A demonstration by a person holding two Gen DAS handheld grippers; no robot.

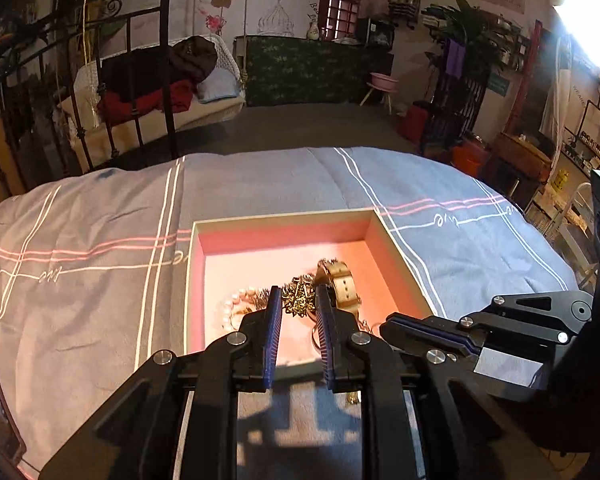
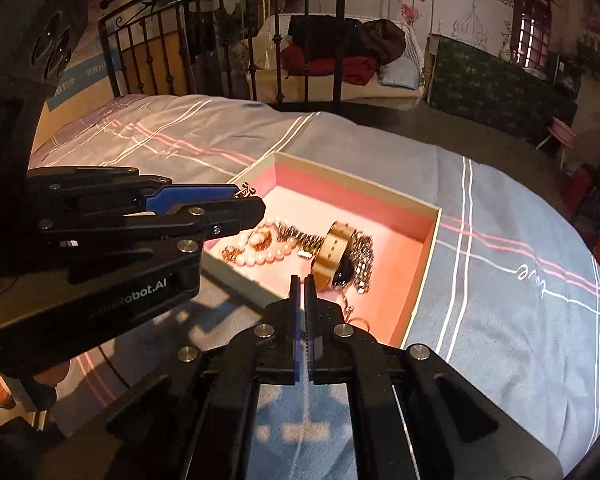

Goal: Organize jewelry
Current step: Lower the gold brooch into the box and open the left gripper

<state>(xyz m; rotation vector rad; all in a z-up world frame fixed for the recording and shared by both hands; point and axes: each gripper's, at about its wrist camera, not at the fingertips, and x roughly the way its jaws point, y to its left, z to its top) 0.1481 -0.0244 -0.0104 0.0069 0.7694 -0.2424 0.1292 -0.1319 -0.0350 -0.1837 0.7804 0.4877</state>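
Two wrist fisheyes looking down along their tongs at one bed.
Both are sitting close above the open cream-walled, pink-lined cardboard box [image 1: 284, 240] [image 2: 380, 200] on the grey striped bedspread [image 1: 80, 240] [image 2: 500, 280], the left facing it squarely, the right looking from its right-hand side; each is catching the other tongs.

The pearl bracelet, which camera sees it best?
The right wrist view. There the pearl bracelet lies in plain sight in the pink box, with most beads showing. In the left wrist view, the left gripper hides much of the bracelet, leaving only a curved bit.
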